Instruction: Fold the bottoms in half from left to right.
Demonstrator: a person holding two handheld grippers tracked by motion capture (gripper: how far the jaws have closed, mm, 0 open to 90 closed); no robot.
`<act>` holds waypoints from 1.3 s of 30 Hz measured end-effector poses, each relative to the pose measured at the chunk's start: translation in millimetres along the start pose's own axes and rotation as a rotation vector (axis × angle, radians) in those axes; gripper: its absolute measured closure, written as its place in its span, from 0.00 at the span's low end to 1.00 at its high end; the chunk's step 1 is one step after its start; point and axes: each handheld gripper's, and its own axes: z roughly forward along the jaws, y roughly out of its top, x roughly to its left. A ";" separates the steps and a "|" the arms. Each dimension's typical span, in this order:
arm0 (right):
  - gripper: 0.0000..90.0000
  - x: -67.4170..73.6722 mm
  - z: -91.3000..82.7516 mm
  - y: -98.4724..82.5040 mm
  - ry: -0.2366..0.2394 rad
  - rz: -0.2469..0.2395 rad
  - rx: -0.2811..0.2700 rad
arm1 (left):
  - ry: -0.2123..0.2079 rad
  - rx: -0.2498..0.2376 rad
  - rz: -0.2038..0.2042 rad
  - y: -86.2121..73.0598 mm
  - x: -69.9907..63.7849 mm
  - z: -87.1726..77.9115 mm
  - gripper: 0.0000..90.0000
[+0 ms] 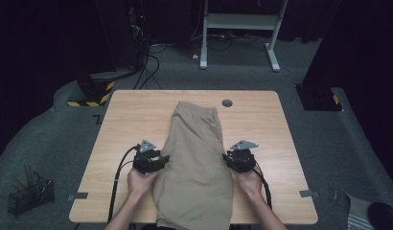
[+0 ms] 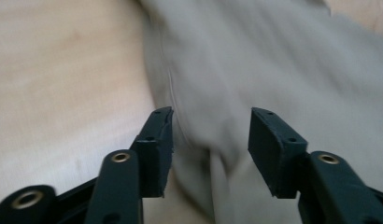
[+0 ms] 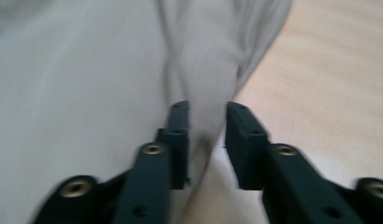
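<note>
Shorts (image 1: 197,158) lie flat on desk (image 1: 122,120); left claw (image 1: 161,158) at nine o'clock and right claw (image 1: 226,157) at three, both part-open and empty, should draw clear evenly.

I see plain khaki shorts (image 1: 197,158) on my pale wood-grain counter (image 1: 261,124); black jaws, grey carpet (image 1: 329,139).

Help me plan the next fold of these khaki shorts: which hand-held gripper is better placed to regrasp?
Probably the right hand-held gripper: a fabric ridge of the shorts lies between its narrowly parted jaws. The left hand-held gripper stands wider over flatter cloth.
</note>
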 end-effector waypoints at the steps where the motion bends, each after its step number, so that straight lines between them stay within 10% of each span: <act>1: 0.74 -0.3 2.0 4.2 -0.008 0.001 -0.008 | 0.009 -0.002 0.000 5.8 0.1 5.2 0.55; 7: 0.87 -4.7 39.9 22.3 -0.017 0.054 0.046 | 0.010 0.072 -0.022 9.3 6.7 32.9 0.79; 12: 1.00 -4.7 38.7 19.3 -0.023 0.002 0.065 | 0.009 0.102 0.030 1.7 2.8 24.9 0.97; 18: 0.99 -11.1 22.6 6.4 -0.036 -0.025 0.071 | -0.024 0.108 0.063 -10.1 -7.9 9.6 0.95; 23: 0.72 -11.4 20.6 15.6 -0.033 0.007 0.015 | -0.027 0.026 -0.009 8.3 0.3 13.1 0.64; 28: 0.71 -11.8 37.1 30.2 -0.023 0.034 -0.001 | -0.015 0.065 -0.014 17.5 2.9 35.6 0.72; 31: 0.89 -13.5 48.7 32.0 -0.008 0.047 0.025 | -0.011 0.092 0.005 14.0 1.7 43.0 0.85; 39: 1.00 -40.0 38.1 19.8 -0.100 0.070 0.054 | -0.015 0.102 0.007 5.2 11.5 28.6 0.94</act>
